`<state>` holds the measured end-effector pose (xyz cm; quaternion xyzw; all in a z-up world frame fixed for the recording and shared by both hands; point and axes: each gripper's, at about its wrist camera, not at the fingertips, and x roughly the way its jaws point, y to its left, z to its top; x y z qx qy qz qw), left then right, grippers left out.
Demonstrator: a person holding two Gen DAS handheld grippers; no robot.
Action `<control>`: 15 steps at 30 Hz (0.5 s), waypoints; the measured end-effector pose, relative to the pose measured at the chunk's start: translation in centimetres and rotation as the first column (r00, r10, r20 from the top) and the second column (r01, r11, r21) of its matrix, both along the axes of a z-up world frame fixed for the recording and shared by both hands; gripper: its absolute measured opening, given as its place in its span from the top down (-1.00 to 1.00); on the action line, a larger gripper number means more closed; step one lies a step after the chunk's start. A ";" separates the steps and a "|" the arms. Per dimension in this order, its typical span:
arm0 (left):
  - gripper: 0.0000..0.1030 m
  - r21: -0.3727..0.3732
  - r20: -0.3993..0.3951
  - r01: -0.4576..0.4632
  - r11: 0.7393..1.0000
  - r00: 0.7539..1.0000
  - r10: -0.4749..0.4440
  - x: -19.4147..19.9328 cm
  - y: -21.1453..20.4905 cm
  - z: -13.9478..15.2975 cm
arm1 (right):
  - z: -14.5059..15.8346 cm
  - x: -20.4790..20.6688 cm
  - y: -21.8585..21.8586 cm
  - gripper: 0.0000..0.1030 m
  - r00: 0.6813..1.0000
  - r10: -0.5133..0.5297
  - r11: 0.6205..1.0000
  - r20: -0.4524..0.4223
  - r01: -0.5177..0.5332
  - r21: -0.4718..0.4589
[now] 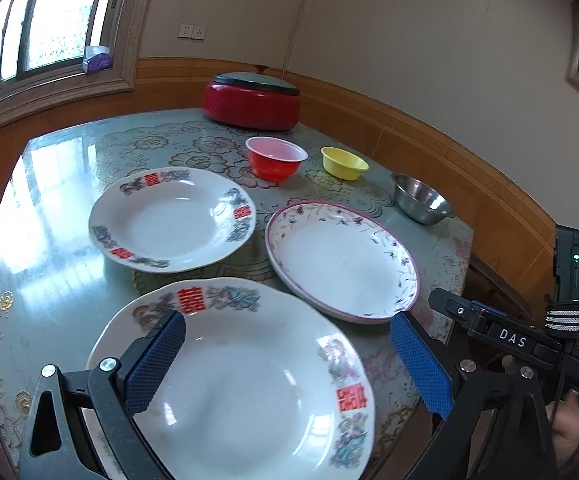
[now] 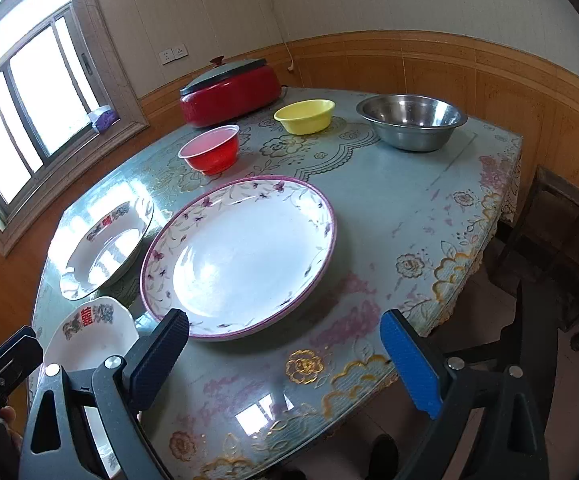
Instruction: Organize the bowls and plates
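Three plates lie on the table. A near plate with red characters [image 1: 245, 392] sits under my open left gripper [image 1: 289, 344], whose blue pads hover above it. A second plate with red characters [image 1: 169, 220] lies farther left. A purple-rimmed floral plate [image 1: 341, 260] [image 2: 241, 256] lies to the right. Behind stand a red bowl [image 1: 275, 158] [image 2: 211, 150], a yellow bowl [image 1: 343, 163] [image 2: 305, 116] and a steel bowl [image 1: 421, 199] [image 2: 411, 120]. My right gripper [image 2: 285, 344] hangs open over the front of the table, nothing between its fingers.
A red electric cooker with a dark lid [image 1: 251, 100] [image 2: 229, 92] stands at the back of the table. The glass-topped floral table [image 2: 389, 208] ends at the right, with a dark wooden chair [image 2: 561, 240] beside it. Wall and window lie behind.
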<state>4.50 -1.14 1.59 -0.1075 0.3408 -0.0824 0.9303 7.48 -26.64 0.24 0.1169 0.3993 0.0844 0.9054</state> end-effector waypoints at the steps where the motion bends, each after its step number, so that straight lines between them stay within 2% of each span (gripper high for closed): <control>1: -0.99 -0.002 0.004 0.005 1.000 1.000 -0.005 0.3 -0.9 0.2 | 0.0 0.6 -0.9 -0.90 1.000 0.004 1.000 -0.009 -0.004 0.012; 10: -0.99 -0.036 -0.038 0.011 0.999 0.999 -0.012 5.1 -9.4 0.0 | -0.3 4.8 -8.1 -0.90 0.997 0.067 0.997 -0.038 -0.066 0.028; 15: -0.99 0.008 -0.111 -0.081 0.997 0.991 0.081 6.0 -12.0 -1.4 | -1.3 7.4 -10.9 -0.91 0.987 0.142 0.990 -0.073 -0.140 0.027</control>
